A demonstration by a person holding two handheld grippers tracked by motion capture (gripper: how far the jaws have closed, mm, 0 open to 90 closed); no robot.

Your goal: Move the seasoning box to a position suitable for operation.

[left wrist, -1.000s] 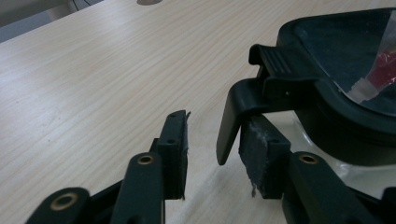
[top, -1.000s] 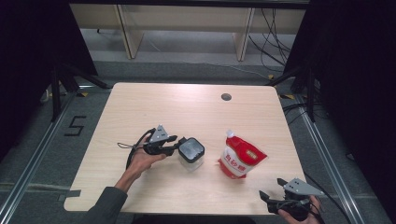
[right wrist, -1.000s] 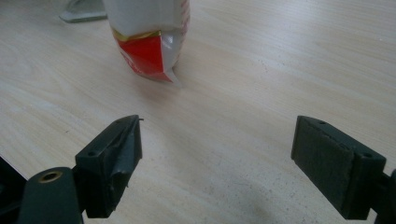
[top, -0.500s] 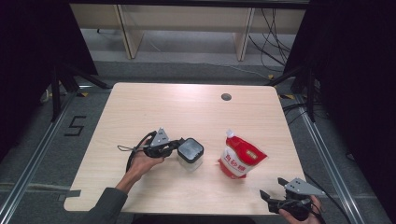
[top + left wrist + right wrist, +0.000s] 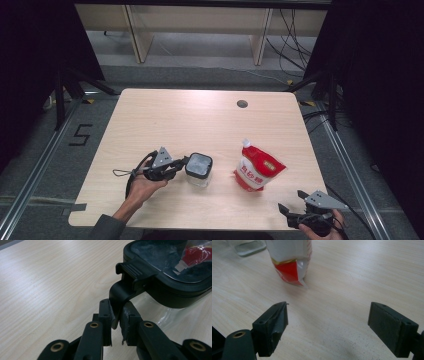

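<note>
A clear square jar with a black clip-on lid stands on the wooden table, left of the middle near the front. My left gripper reaches it from the left. In the left gripper view its jaws are shut on the lid's black side latch, which sticks out from the lid. A red and white spouted pouch stands to the jar's right. My right gripper hovers at the table's front right corner, open and empty, with the pouch's base ahead of it.
A round cable hole lies toward the table's far right. The table's front edge runs just under both hands. Metal frame legs and cables stand on the floor beyond the table.
Almost nothing has moved. My left gripper stays on the jar's latch and my right gripper stays at the front right corner.
</note>
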